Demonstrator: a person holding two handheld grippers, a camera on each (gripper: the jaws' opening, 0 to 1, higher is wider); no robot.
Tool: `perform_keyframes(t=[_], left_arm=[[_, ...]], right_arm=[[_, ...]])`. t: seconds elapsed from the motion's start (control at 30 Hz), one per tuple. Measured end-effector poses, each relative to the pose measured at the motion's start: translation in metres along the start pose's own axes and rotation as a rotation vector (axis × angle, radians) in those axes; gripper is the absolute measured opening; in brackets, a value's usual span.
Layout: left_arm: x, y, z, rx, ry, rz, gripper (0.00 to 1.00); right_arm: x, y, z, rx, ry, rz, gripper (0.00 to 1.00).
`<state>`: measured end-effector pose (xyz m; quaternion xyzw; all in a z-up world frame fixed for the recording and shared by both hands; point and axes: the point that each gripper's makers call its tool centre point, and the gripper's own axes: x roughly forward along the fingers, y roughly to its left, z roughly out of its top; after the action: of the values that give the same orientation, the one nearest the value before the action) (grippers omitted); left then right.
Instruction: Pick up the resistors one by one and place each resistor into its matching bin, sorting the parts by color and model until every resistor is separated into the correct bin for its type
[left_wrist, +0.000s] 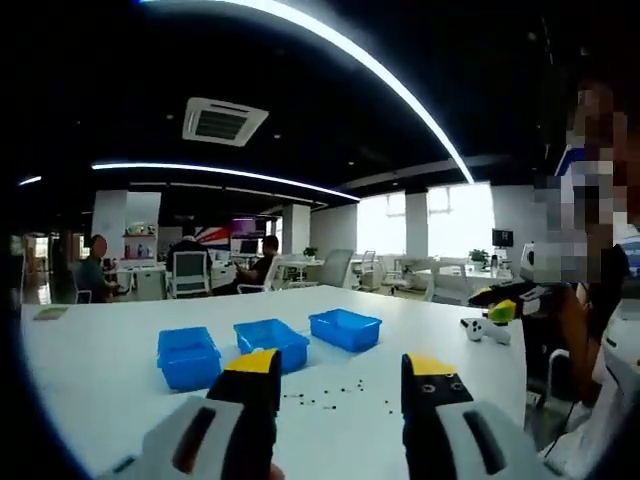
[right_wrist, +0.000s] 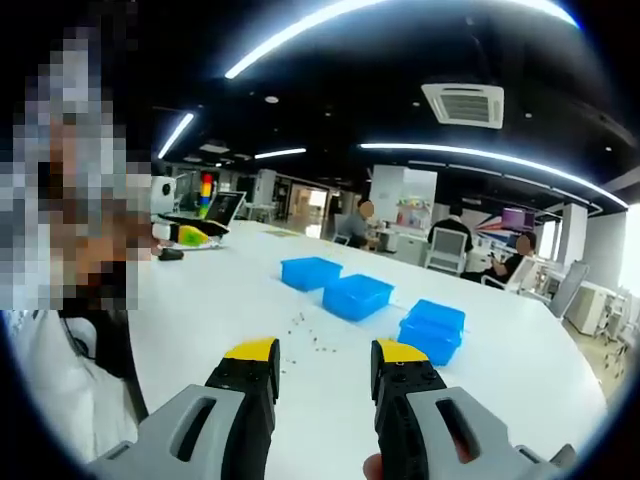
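Three blue bins stand in a row on the white table: one at the left, one in the middle, one at the right. Small dark resistors lie scattered on the table in front of them. My left gripper hovers above the table short of the resistors, open and holding nothing. In the right gripper view the bins run diagonally with the resistors near them, and my right gripper is open with nothing between its yellow-tipped jaws.
A person stands close beside the table, a white sleeve near my right gripper. A white gadget and a yellow-green object lie on the table's edge. Several seated people and desks fill the office behind.
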<state>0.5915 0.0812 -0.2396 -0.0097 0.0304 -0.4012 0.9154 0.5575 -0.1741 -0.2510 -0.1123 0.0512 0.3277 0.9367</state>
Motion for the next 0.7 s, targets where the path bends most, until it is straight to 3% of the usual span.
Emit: perform_keyframes(t=[0.23, 0.37, 0.43, 0.7], left_arm=[[-0.007, 0.006, -0.021, -0.033, 0.017, 0.01, 0.46], [-0.003, 0.009, -0.024, -0.038, 0.036, -0.006, 0.36], [0.001, 0.002, -0.03, -0.053, 0.085, -0.055, 0.29], [0.035, -0.009, -0.047, 0.108, 0.293, -0.181, 0.3]], right_arm=[[0.0, 0.0, 0.0, 0.001, -0.001, 0.002, 0.38], [0.0, 0.0, 0.0, 0.001, 0.0, 0.001, 0.38], [0.0, 0.0, 0.0, 0.0, -0.001, 0.001, 0.38], [0.0, 0.001, -0.001, -0.002, 0.003, 0.002, 0.38]])
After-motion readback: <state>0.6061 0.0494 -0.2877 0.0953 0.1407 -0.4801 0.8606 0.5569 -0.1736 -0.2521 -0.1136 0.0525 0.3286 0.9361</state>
